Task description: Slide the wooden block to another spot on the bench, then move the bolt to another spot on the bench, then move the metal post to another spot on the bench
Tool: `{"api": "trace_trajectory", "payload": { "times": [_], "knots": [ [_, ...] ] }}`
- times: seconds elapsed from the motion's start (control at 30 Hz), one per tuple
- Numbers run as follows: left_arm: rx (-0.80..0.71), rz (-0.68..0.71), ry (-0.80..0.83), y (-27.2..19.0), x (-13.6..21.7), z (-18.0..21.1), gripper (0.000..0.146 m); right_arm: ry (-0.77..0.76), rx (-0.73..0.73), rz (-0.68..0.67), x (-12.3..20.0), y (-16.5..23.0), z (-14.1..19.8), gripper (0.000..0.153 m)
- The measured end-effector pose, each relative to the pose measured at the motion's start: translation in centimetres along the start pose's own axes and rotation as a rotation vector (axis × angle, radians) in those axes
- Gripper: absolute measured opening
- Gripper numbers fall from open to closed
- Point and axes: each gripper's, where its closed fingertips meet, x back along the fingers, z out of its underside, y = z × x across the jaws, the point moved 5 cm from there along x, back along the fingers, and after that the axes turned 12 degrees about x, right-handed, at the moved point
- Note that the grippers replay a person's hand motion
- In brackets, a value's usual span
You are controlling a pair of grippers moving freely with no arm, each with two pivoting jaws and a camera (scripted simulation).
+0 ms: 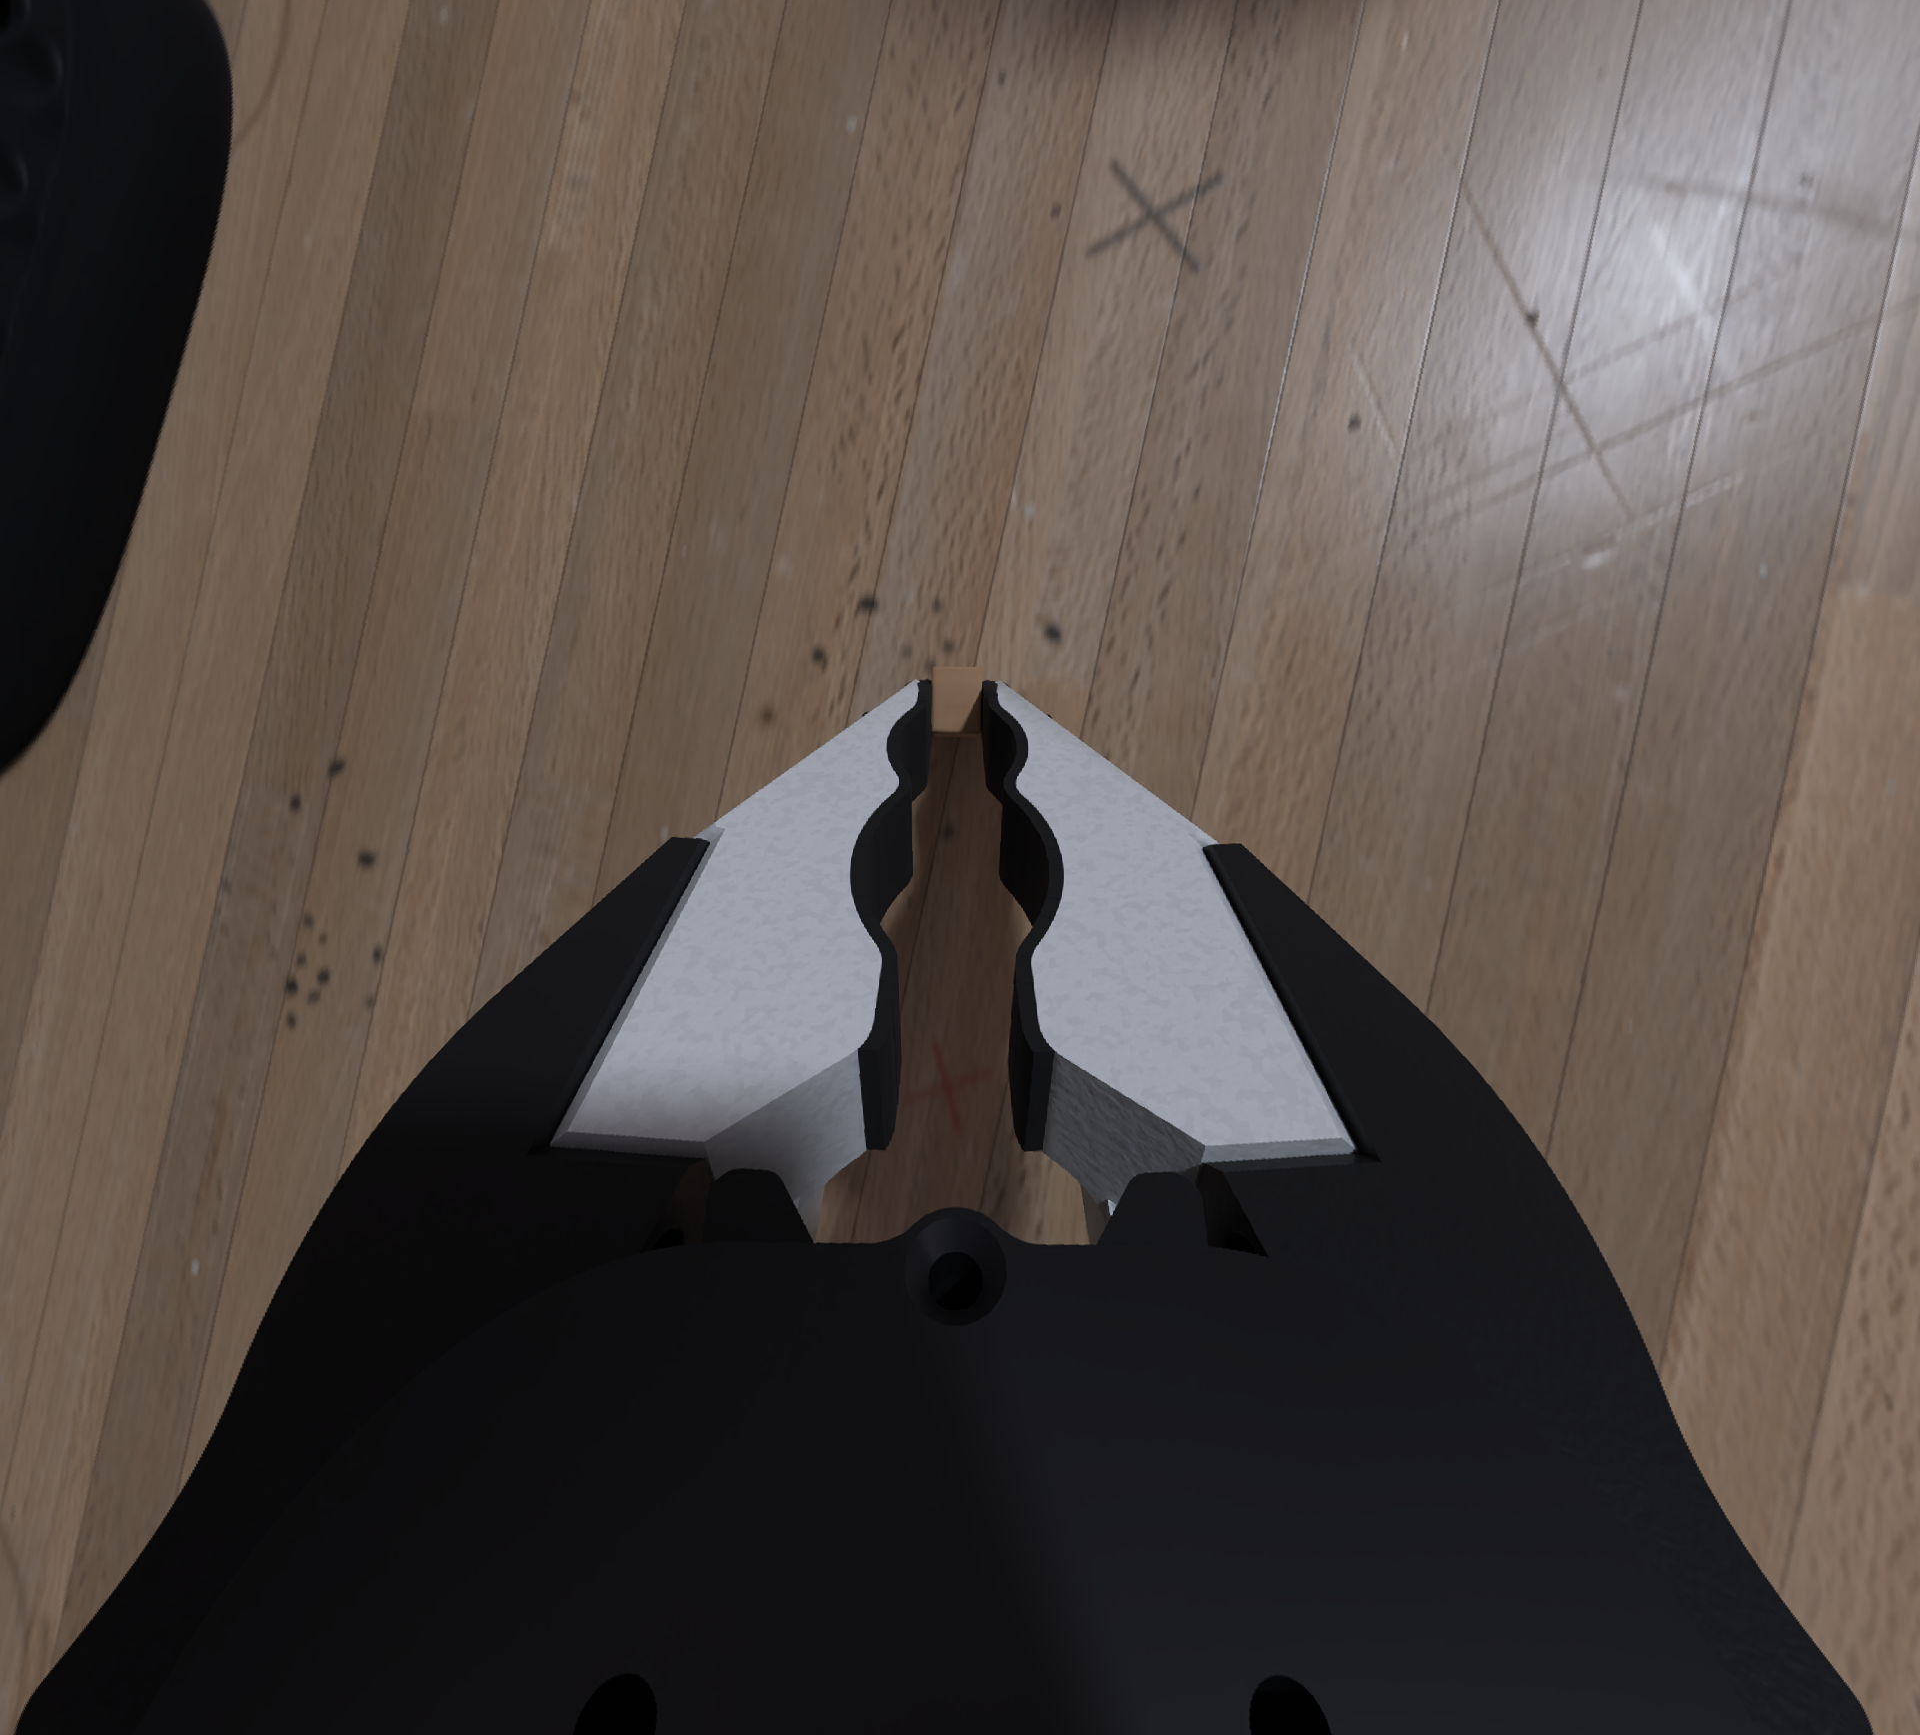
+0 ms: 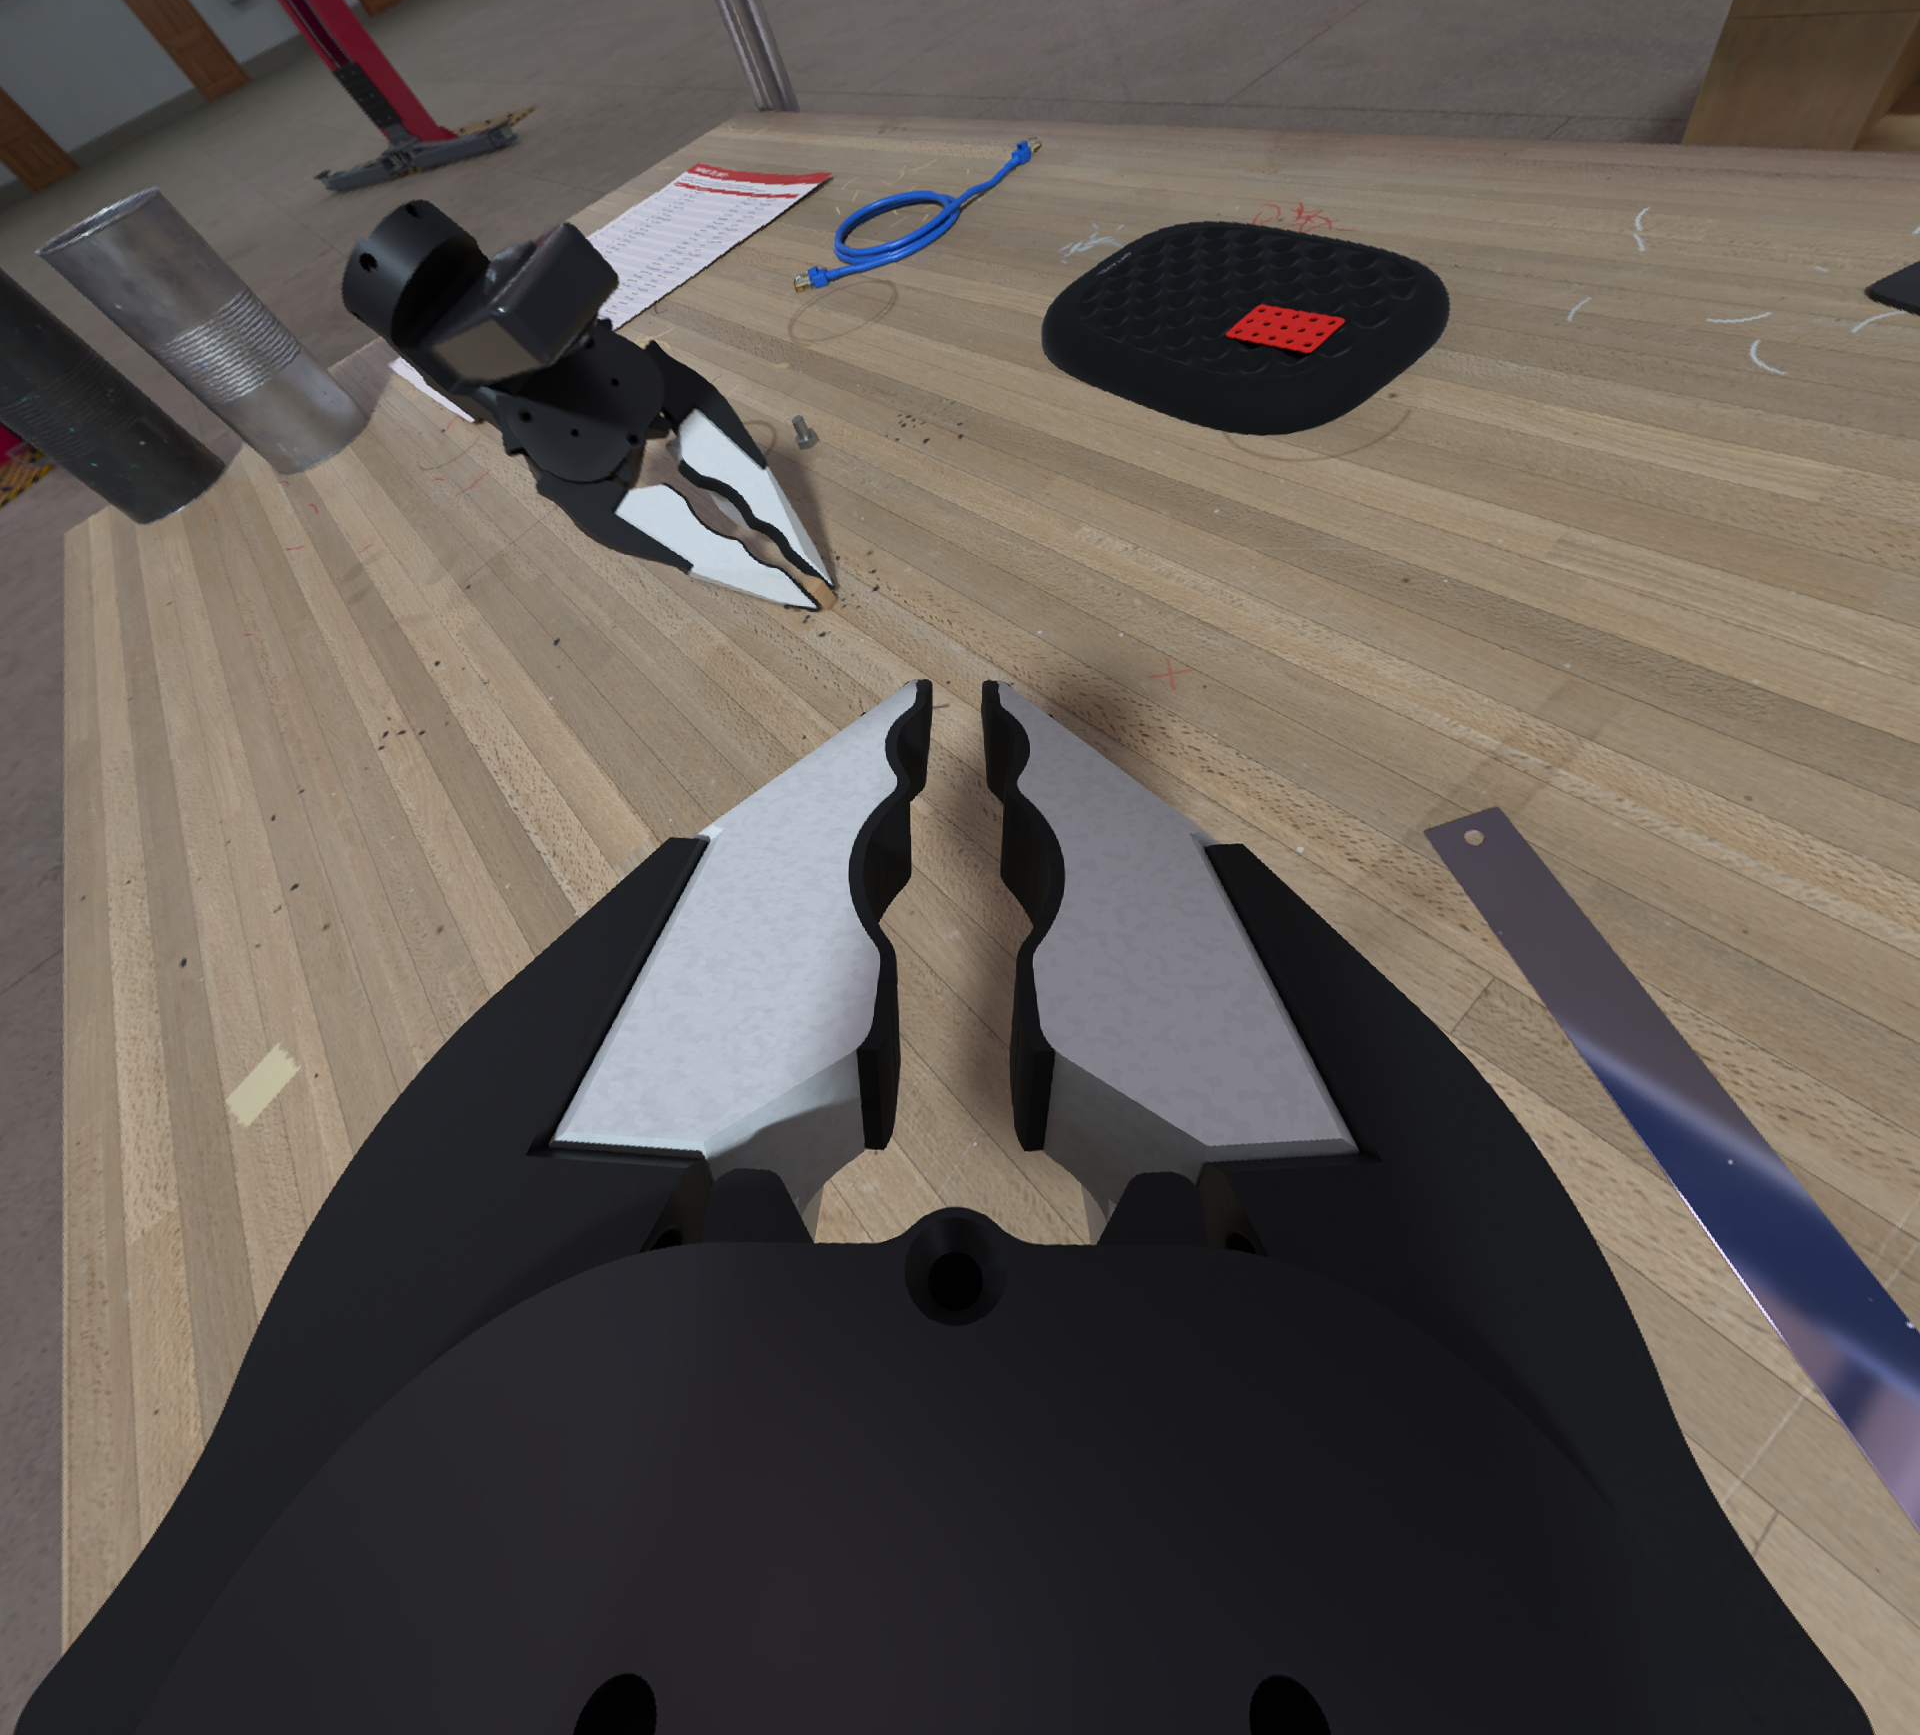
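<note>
Between the tips of the left gripper (image 1: 957, 698), in the left wrist view, sits the small tan wooden block (image 1: 956, 696), pinched by nearly closed jaws pointing down at the planked wooden bench (image 1: 623, 438); most of the block is hidden by the fingers. The first step, sliding it, seems in hand, and next calls for a low, steady drag. From the right wrist view, the right gripper (image 2: 957, 698) hovers narrowly parted and empty; the small grey bolt (image 2: 804, 432) lies beyond, and the upright grey metal post (image 2: 208, 335) stands far left.
</note>
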Motion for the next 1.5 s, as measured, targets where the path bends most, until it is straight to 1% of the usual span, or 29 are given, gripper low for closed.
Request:
{"api": "trace_trajectory", "payload": {
  "times": [0.1,0.13,0.2,0.3,0.4,0.53,0.57,0.63,0.7,0.77,0.87,0.97,1.07,1.2,1.23,1.27,1.3,1.4,1.5],
  "knots": [
    [-0.009,0.001,-0.014,-0.5,-0.9,-1.2,0.011,0.004,0.007,-0.005,-0.1,0.0,-0.2,0.009],
    [-0.004,-0.001,-0.02,-0.4,-0.8,-1.2,0.025,0.009,0.014,-0.002,-0.1,0.1,-0.2,0.009],
    [0.037,-0.007,-0.051,0.1,0.1,-0.9,0.033,0.018,0.021,0.006,0.0,0.1,0.0,0.009],
    [0.147,-0.063,-0.102,1.8,3.0,0.8,0.046,0.014,0.009,0.015,0.1,-0.1,0.2,0.009],
    [0.275,-0.194,-0.159,4.4,6.5,3.6,0.047,-0.002,-0.012,0.018,-0.1,-0.3,0.4,0.009],
    [0.475,-0.424,-0.199,8.1,10.6,8.7,0.046,-0.004,0.001,0.061,-0.5,-0.7,0.6,0.009],
    [0.516,-0.449,-0.179,8.7,11.1,10.0,0.047,-0.009,-0.001,0.063,-0.7,-0.7,0.5,0.009],
    [0.559,-0.452,-0.143,9.2,11.4,11.7,0.047,-0.024,-0.011,0.056,-0.9,-0.6,0.4,0.009],
    [0.544,-0.42,-0.151,9.1,11.0,11.9,0.043,-0.035,-0.013,0.052,-1.0,-0.4,0.2,0.009],
    [0.467,-0.358,-0.161,9.0,10.1,11.0,0.039,-0.034,-0.007,0.052,-1.1,-0.2,0.1,0.008],
    [0.378,-0.354,-0.115,10.2,8.3,9.5,0.038,-0.031,-0.001,0.053,-1.1,0.2,0.1,0.008],
    [0.353,-0.318,-0.085,11.6,7.0,8.5,0.033,-0.024,0.006,0.06,-0.6,0.5,0.2,0.008],
    [0.351,-0.293,-0.053,12.5,6.2,8.2,0.024,-0.019,0.006,0.077,0.2,0.6,0.6,0.008],
    [0.35,-0.256,-0.027,12.5,5.3,8.1,0.032,-0.038,-0.01,0.089,1.1,0.3,0.8,0.008],
    [0.346,-0.252,-0.025,12.5,5.1,8.0,0.025,-0.045,-0.015,0.09,1.3,0.2,0.8,0.008],
    [0.345,-0.251,-0.029,12.5,4.9,7.8,0.014,-0.051,-0.02,0.088,1.4,0.2,0.9,0.008],
    [0.35,-0.247,-0.027,12.4,4.8,7.6,0.014,-0.056,-0.023,0.086,1.5,0.1,0.9,0.008],
    [0.321,-0.196,-0.05,10.9,4.5,5.3,0.014,-0.057,-0.022,0.081,1.6,0.2,1.0,0.008],
    [0.22,-0.08,-0.103,7.6,3.5,1.3,0.014,-0.058,-0.016,0.078,1.6,0.3,1.2,0.008]
  ]
}}
